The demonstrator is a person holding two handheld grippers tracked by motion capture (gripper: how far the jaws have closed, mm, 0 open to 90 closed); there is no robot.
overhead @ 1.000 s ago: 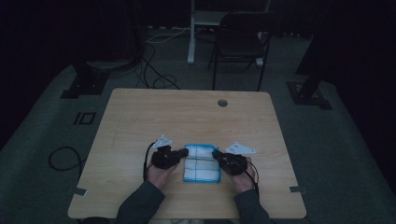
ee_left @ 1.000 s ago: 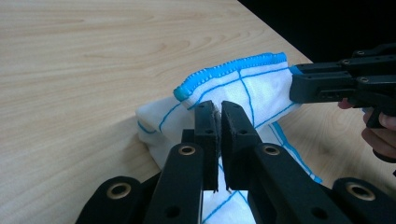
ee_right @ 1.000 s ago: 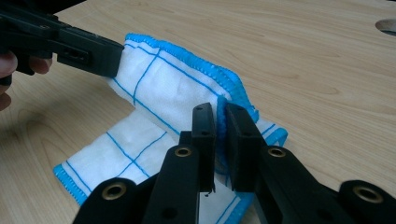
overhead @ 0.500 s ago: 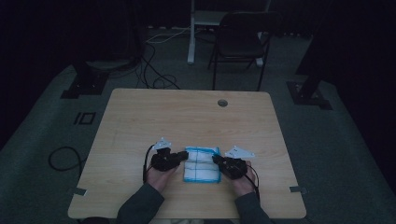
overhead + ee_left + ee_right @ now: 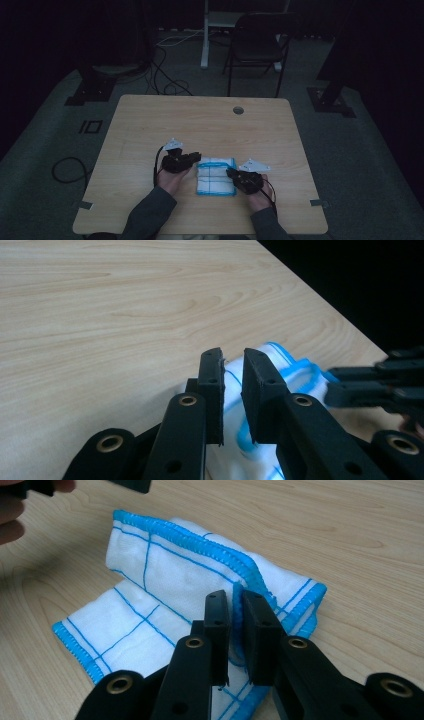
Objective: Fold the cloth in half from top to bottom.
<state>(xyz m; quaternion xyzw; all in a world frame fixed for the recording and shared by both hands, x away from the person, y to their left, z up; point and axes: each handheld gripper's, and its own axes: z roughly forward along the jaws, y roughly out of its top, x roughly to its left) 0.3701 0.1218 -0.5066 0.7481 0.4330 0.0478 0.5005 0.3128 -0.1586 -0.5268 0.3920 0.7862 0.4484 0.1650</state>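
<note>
- Near the front edge of the table (image 5: 150,130), at its middle, the folded cloth (image 5: 216,176) lies where it lay a second ago; the left gripper (image 5: 196,159) has edged toward the rear.
- Left gripper: jaws clenched on the cloth's rear left corner.
- Right gripper (image 5: 231,173): jaws grasping the blue hem at the right edge.
- Cloth's long axis runs front to rear.

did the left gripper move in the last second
Yes. The left gripper has shifted slightly toward the table's far edge, judged against the table hole; it now sits at the cloth's far-left corner.
</note>
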